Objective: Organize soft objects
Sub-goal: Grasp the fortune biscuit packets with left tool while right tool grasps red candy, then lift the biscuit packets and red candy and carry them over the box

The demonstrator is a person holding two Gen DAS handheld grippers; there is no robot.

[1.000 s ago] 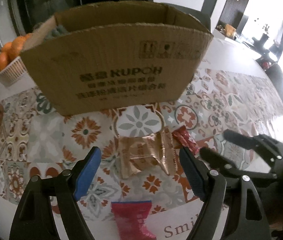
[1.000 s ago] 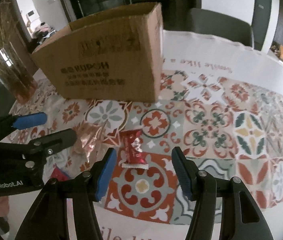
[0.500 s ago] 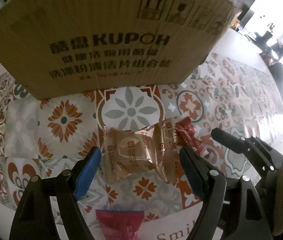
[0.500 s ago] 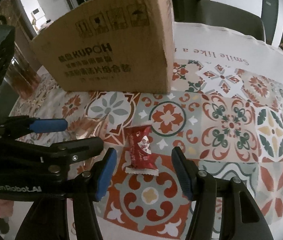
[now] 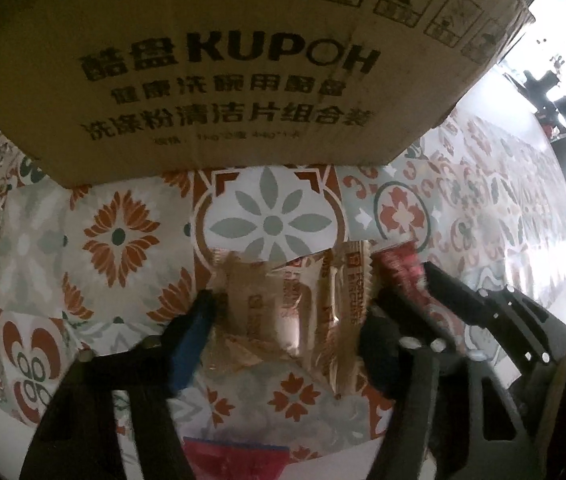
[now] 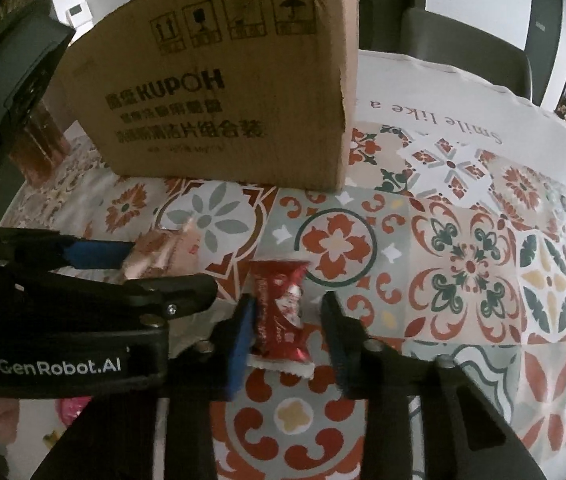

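Both claws have dropped onto the patterned tablecloth (image 6: pixel 463 264), the left gripper (image 5: pixel 287 320) spread astride the tan biscuit packets (image 5: pixel 283 300), the right gripper (image 6: pixel 287 324) spread astride the red candy (image 6: pixel 279 312), cardboard box (image 5: pixel 223 60) ahead.

surface: table under patterned tile-print cloth (image 6: pixel 463 264) | resting on it: cardboard box (image 6: pixel 223 92); tan biscuit packets (image 5: pixel 295 304); red candy wrapper (image 6: pixel 279 312); pink packet (image 5: pixel 235 460), near edge
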